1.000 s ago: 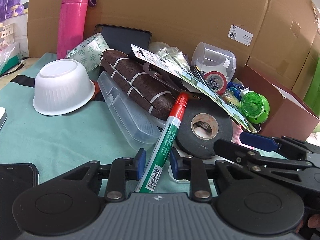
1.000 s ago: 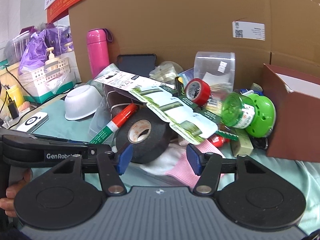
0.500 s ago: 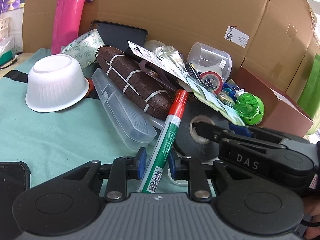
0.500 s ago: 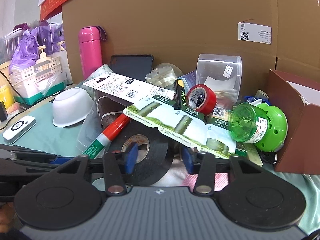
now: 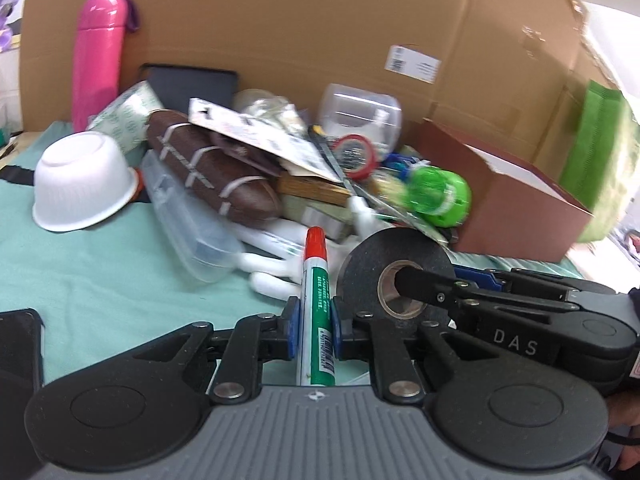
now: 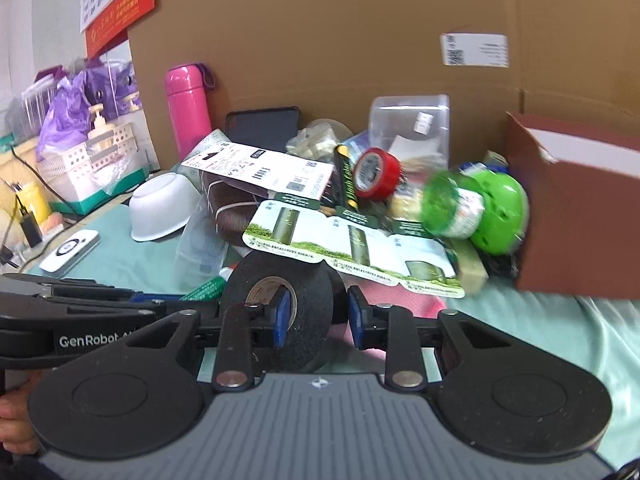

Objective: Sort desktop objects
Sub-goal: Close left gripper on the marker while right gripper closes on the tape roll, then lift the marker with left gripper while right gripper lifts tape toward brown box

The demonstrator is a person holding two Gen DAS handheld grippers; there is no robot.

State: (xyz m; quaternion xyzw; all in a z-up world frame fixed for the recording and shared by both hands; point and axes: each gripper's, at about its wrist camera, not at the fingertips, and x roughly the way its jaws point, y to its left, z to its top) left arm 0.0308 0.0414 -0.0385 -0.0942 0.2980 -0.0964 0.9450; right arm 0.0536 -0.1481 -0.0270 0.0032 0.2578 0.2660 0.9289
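While the marker (image 5: pixel 316 308) is clamped in the left gripper (image 5: pixel 314 322) and the tape (image 6: pixel 286 312) is pinched through its core by the right gripper (image 6: pixel 316 318), both just tightened, pick-up is judged underway; both must be lifted clear of the pile.

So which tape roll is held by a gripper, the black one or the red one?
The black tape: the right gripper clamps its wall, one finger through the core. The red tape lies in the pile.

free: teal cloth (image 5: pixel 100 272) left (bare) | blocked: clutter pile (image 5: pixel 280 176); cardboard wall (image 5: pixel 280 20)
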